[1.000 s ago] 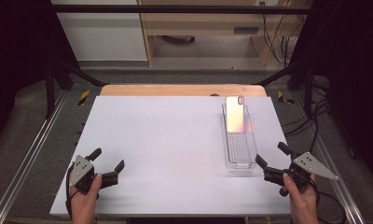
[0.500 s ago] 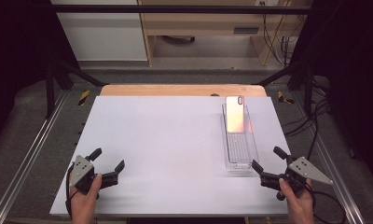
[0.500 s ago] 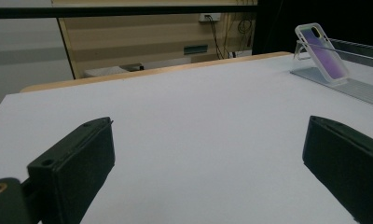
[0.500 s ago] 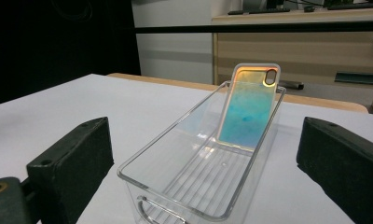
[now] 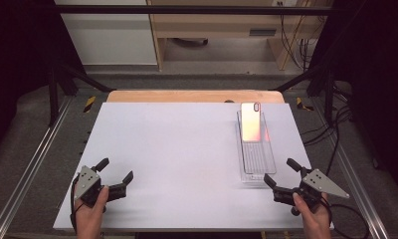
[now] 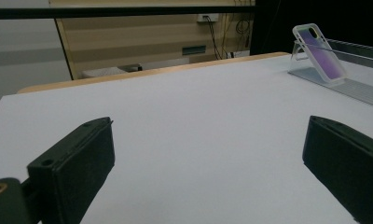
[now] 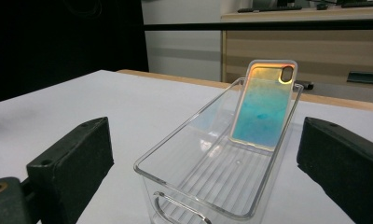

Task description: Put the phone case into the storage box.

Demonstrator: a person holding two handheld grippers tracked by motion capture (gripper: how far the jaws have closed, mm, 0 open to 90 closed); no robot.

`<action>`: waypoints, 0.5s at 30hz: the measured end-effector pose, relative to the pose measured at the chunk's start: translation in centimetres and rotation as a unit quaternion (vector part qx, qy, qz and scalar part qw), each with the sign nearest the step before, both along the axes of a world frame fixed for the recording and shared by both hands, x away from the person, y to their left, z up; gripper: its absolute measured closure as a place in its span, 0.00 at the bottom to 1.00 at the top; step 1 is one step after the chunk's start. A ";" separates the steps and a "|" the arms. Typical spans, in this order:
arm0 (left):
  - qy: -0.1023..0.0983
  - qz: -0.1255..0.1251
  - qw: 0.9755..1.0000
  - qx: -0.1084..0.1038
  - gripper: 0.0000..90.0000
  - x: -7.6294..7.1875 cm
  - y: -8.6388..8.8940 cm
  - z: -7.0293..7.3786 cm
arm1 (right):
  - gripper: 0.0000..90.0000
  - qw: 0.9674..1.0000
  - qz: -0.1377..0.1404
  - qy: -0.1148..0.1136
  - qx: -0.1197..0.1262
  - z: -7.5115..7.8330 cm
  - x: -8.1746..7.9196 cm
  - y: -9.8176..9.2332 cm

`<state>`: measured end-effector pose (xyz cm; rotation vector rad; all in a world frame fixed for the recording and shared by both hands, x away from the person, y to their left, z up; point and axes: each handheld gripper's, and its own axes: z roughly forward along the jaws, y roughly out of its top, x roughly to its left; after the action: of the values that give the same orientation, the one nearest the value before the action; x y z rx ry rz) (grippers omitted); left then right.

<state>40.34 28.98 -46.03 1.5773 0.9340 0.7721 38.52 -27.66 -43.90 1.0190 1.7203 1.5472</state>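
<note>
Toward the right of the high view, a clear plastic tray point(image 5: 257, 158) lies on the white table point(image 5: 187, 149), and an iridescent phone case point(image 5: 251, 121) leans tilted against its far end. Just short of the tray's near end, the right gripper point(image 5: 278, 174) has its jaws spread wide and empty. At lower left, the left gripper point(image 5: 116, 171) is equally wide and empty, well apart. A careless reach could likely nudge the light tray or topple the leaning case.

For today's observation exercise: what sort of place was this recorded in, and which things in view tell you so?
Probably a lab or workshop test bench. A white table sits inside a dark metal frame, loose cables trail down its side, and two hand-held grippers, the left gripper and right gripper, wait near a clear tray.
</note>
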 end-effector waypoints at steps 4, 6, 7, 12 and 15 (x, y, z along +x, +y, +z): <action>-0.001 -0.001 1.000 0.000 0.02 0.0 0.0 0.0 | 0.04 1.000 0.005 -0.001 -0.001 0.0 0.0 0.3; -0.001 -0.002 1.000 -0.001 0.02 0.0 0.0 0.0 | 0.04 1.000 0.006 -0.001 -0.001 -0.1 0.0 0.5; -0.002 -0.002 1.000 0.000 0.02 0.0 0.0 0.0 | 0.04 1.000 0.009 -0.001 -0.001 -0.1 0.0 0.6; -0.004 -0.006 1.000 -0.001 0.02 0.0 -0.1 0.0 | 0.04 1.000 0.013 0.001 -0.002 -0.3 0.0 1.0; -0.006 -0.009 1.000 -0.002 0.02 0.0 -0.1 0.0 | 0.04 1.000 0.016 0.002 -0.004 -0.5 0.0 1.1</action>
<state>40.31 28.92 -46.00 1.5745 0.9102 0.7668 38.53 -26.51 -44.38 0.9953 1.7522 1.5581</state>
